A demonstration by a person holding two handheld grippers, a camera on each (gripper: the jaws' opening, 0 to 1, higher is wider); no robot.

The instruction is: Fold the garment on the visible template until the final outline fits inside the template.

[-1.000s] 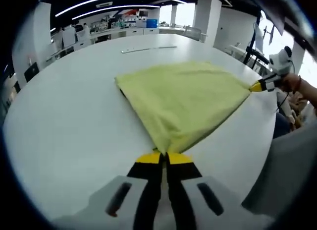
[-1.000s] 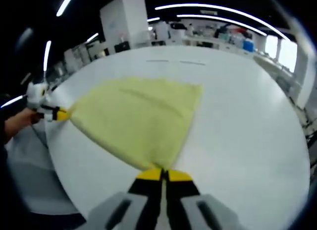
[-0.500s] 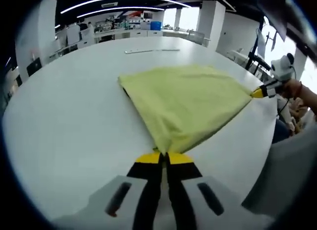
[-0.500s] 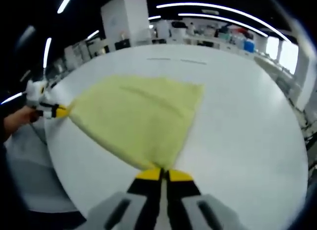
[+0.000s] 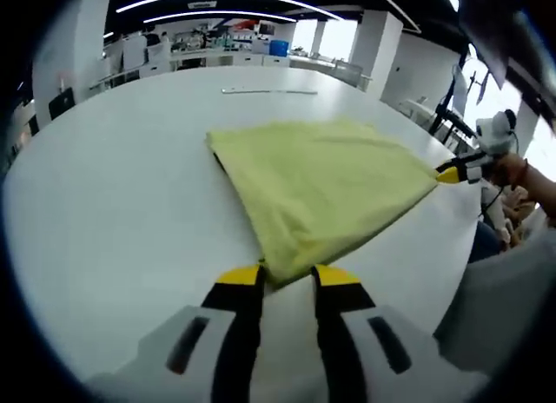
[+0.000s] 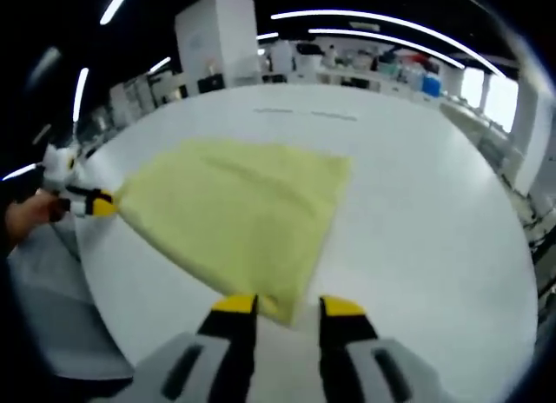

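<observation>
A yellow-green garment [image 5: 321, 173] lies folded flat on the white table [image 5: 113, 212], tapering to a corner at each near end. In the left gripper view, my left gripper [image 5: 287, 277] stands open, its yellow-tipped jaws on either side of the nearest cloth corner, which rests on the table. My right gripper [image 5: 449, 172] shows at the far right corner of the cloth. In the right gripper view, my right gripper [image 6: 288, 306] is open too, the garment [image 6: 239, 212] ending in a corner between its jaws. The left gripper [image 6: 97, 205] sits at the cloth's left corner there.
A thin pale strip [image 5: 269, 91] lies on the far side of the table, also seen as a faint strip [image 6: 304, 115] in the right gripper view. A person's hand [image 5: 521, 160] holds the right gripper. Desks and shelves stand beyond the table.
Both grippers were shut on the garment's near corners and have now opened. The released corners have dropped to the table. The cloth has slackened slightly.
</observation>
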